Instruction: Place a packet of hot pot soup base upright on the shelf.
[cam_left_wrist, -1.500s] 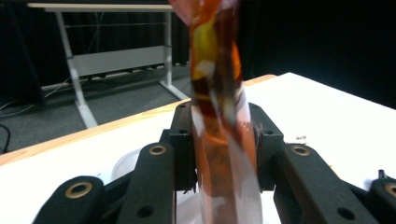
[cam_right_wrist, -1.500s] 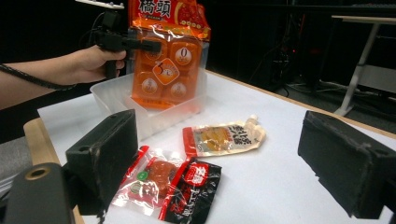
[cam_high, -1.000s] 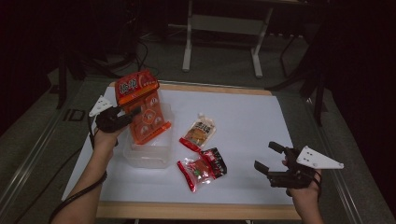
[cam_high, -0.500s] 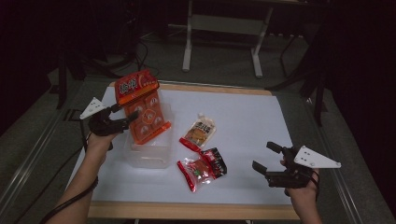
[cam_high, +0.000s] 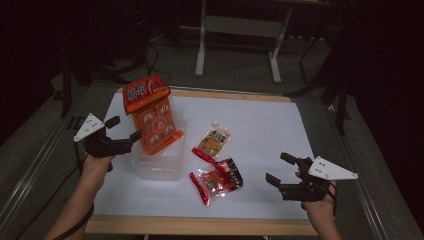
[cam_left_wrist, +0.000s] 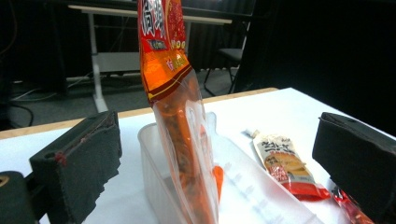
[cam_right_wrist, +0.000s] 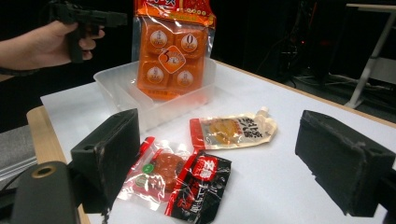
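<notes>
Left hand-held gripper (cam_high: 121, 135) now drawn back toward table's left edge, jaws wide, nothing held; a second ago it was closed around orange packet (cam_high: 152, 118). Release judged done. Packet being left standing in clear tub (cam_high: 156, 161) near left edge, leaning on far wall, top sticking above rim. Pouch (cam_high: 213, 141) and red-black packet (cam_high: 216, 179) lying mid-table outside tub. Right hand-held gripper (cam_high: 284, 169) being held near front right corner, jaws wide, empty.
</notes>
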